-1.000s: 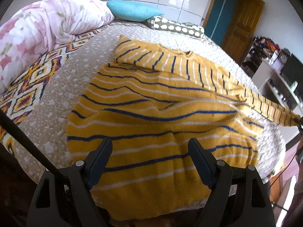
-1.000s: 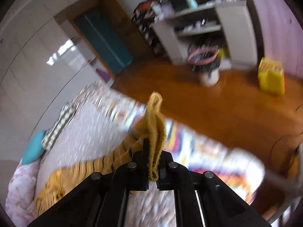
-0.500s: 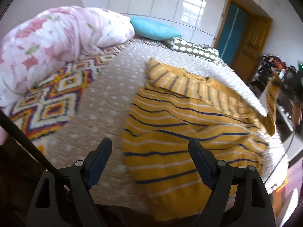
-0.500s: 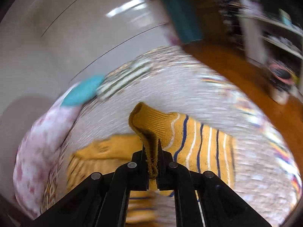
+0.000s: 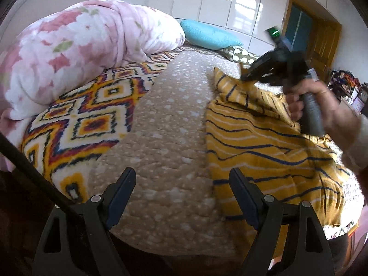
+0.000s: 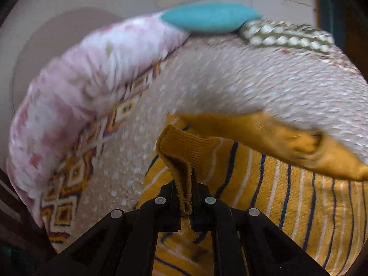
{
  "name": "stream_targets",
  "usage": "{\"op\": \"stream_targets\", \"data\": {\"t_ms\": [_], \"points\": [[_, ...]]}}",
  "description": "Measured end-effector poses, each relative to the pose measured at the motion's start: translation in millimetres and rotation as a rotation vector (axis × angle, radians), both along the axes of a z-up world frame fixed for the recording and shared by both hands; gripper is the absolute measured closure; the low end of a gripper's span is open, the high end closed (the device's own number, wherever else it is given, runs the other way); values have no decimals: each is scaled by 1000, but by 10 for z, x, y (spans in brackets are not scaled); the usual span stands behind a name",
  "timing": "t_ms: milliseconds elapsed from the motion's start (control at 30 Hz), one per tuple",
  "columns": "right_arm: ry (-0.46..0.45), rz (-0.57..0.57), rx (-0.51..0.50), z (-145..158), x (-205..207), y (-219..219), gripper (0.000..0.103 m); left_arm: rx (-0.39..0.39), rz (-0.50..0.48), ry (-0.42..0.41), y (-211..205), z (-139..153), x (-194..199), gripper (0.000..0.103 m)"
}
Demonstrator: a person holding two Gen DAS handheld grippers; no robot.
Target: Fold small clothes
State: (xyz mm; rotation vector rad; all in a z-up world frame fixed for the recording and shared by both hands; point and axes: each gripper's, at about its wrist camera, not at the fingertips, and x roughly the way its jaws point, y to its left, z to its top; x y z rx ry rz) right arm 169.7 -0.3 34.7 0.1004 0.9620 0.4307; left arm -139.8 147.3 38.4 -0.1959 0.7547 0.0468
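A yellow sweater (image 5: 264, 142) with blue and white stripes lies on the bed, on the right in the left wrist view. My left gripper (image 5: 182, 184) is open and empty, above the beige bedspread just left of the sweater's hem. My right gripper (image 6: 185, 191) is shut on the sweater's sleeve cuff (image 6: 181, 151) and holds it over the sweater's body (image 6: 287, 195). The right gripper also shows in the left wrist view (image 5: 246, 76), hand-held above the sweater's upper part.
A pink floral duvet (image 5: 76, 48) is heaped at the left. A teal pillow (image 5: 207, 34) and a dotted pillow (image 6: 287, 36) lie at the head of the bed. A patterned blanket (image 5: 76, 124) lies left of the beige bedspread (image 5: 170, 133). A wooden door (image 5: 322, 43) stands far right.
My right gripper has carried the sleeve cuff from off the bed's right side up and over the sweater's body. My left gripper has shifted left, off the hem.
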Motion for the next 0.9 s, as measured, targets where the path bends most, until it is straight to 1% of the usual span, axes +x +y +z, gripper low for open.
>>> {"op": "stream_targets", "data": {"t_ms": [33, 100, 133, 200, 233, 300, 400, 433, 500, 533, 600, 633, 700, 767, 800, 833, 900], "points": [[16, 11, -20, -87, 39, 106, 97, -6, 2, -4, 22, 2, -16, 21], [43, 23, -31, -212, 128, 173, 96, -16, 2, -14, 52, 10, -40, 21], [55, 31, -27, -253, 132, 241, 93, -16, 2, -15, 53, 13, -44, 21], [69, 60, 6, -245, 140, 204, 86, -15, 2, -9, 44, 17, -44, 21], [77, 84, 44, -207, 127, 200, 79, -16, 1, -7, 43, 22, -46, 21], [73, 135, 143, -41, 24, 137, 77, -21, 3, -4, 38, 37, -51, 21], [32, 146, 175, 222, -177, -63, 66, -57, -3, -6, 48, 76, -64, 21], [24, 136, 197, 325, -302, -247, 63, -74, -6, -5, 55, 84, -60, 21], [21, 104, 210, 442, -508, -605, 62, -122, -16, 11, 73, 80, -31, 21], [14, 82, 213, 491, -664, -897, 61, -137, -18, 16, 82, 73, -17, 21], [6, 37, 188, 534, -863, -1301, 58, -181, -21, 30, 111, 45, 39, 21], [-5, -5, 182, 537, -1049, -1640, 58, -201, -22, 38, 129, 25, 71, 21], [-3, -80, 167, 504, -1297, -2103, 56, -259, -33, 58, 159, -29, 161, 21], [-5, -175, 157, 392, -1629, -2627, 55, -306, -49, 84, 156, -101, 254, 21], [3, -207, 157, 318, -1738, -2793, 55, -328, -60, 98, 145, -140, 297, 21], [25, -246, 170, 180, -1921, -3009, 55, -366, -80, 118, 115, -205, 349, 21], [64, -277, 222, -47, -2148, -3222, 55, -409, -107, 129, 55, -284, 412, 21]]}}
